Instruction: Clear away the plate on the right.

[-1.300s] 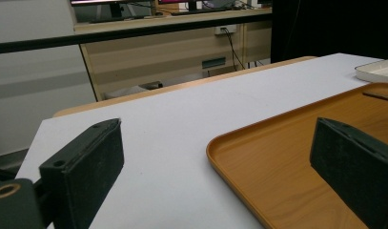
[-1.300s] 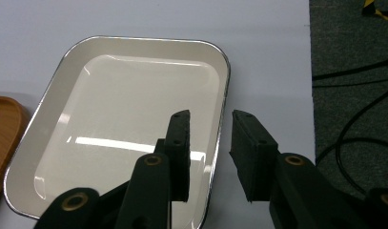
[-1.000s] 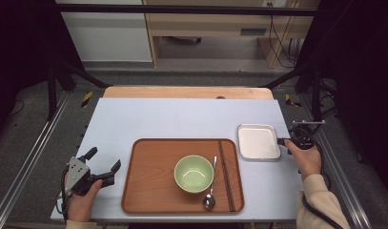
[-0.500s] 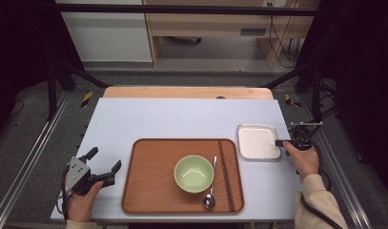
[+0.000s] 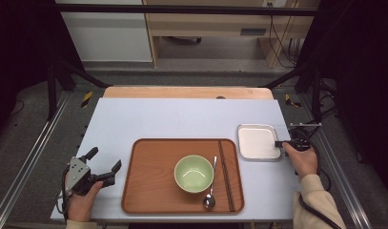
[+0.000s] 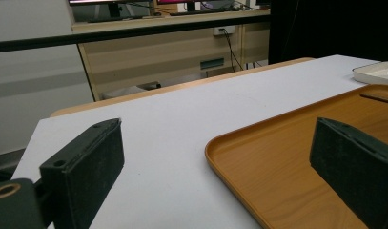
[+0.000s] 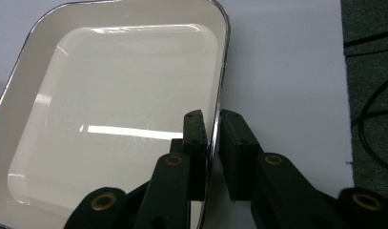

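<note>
**High view: your right jaws straddle the dish rim, left hand waits wide**

Start at the left. Your left gripper [image 5: 102,168] sits by the near-left corner of the table [image 5: 182,117], just beside the left edge of the wooden tray [image 5: 148,191] but not touching it. Its jaws stand wide apart with nothing between them; in the left gripper view they frame bare tabletop and the tray's [image 6: 277,157] near corner. That forearm comes up from the bottom edge, gripper angled toward the tray.

On the tray lie a green bowl [image 5: 194,173], a spoon [image 5: 210,191] just right of it, and chopsticks [image 5: 226,174] running front to back along the right side. Neither gripper is near them.

Now the right, where the move turns. The white dish [image 5: 257,141] rests on the table just beyond the tray's far-right corner, roughly square, so no long axis matters. It lies to the left of your right gripper [image 5: 279,143], which comes at its right edge from the side, held about level. In the right gripper view the dish's [image 7: 115,109] thin rim runs straight up between the two pads [image 7: 195,138]: one jaw inside the wall, one outside. The right gripper's [image 7: 211,125] jaws have just been closing and look almost pinched on that rim, though a sliver of gap may remain on the outer side, so judge the grip not yet firm
</note>
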Demonstrator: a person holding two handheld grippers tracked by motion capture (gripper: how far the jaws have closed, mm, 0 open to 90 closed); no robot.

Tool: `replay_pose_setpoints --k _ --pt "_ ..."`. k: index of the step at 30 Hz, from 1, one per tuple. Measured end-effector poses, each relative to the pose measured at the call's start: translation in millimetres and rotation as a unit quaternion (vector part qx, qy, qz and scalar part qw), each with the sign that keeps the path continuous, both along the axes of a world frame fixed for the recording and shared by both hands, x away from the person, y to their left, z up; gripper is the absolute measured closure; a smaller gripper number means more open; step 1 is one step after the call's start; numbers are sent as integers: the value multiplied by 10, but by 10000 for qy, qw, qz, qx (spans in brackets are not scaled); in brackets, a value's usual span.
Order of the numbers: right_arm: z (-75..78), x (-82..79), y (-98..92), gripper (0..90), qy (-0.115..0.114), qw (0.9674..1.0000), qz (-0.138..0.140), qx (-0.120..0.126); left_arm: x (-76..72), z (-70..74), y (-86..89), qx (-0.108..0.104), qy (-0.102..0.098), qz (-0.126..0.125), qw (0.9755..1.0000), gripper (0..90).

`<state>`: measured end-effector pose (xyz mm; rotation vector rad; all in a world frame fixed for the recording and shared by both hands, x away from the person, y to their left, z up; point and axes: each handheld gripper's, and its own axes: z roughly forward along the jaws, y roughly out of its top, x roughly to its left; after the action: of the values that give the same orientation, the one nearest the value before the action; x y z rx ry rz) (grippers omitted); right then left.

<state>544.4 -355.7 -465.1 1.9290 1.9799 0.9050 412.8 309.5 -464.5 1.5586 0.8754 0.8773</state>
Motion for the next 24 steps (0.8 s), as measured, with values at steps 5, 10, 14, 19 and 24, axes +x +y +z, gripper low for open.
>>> replay_pose_setpoints --k 5,10,14,19,24 --pt "-6 5 5 838 44 10000 -40 -25 0 -1 2 4 -6 7 10000 40" --pt "-16 1 5 847 25 10000 -80 -2 1 -1 -3 3 15 1 10000 40" --pt "-15 -1 13 859 15 9998 -188 99 -1 2 -1 2 6 5 10000 40" --pt "-1 -19 -17 887 -73 9983 -390 422 0 4 11 -4 -1 23 10000 41" --pt "59 -41 -16 890 -224 9985 -324 377 1 5 16 -7 -4 30 10000 41"
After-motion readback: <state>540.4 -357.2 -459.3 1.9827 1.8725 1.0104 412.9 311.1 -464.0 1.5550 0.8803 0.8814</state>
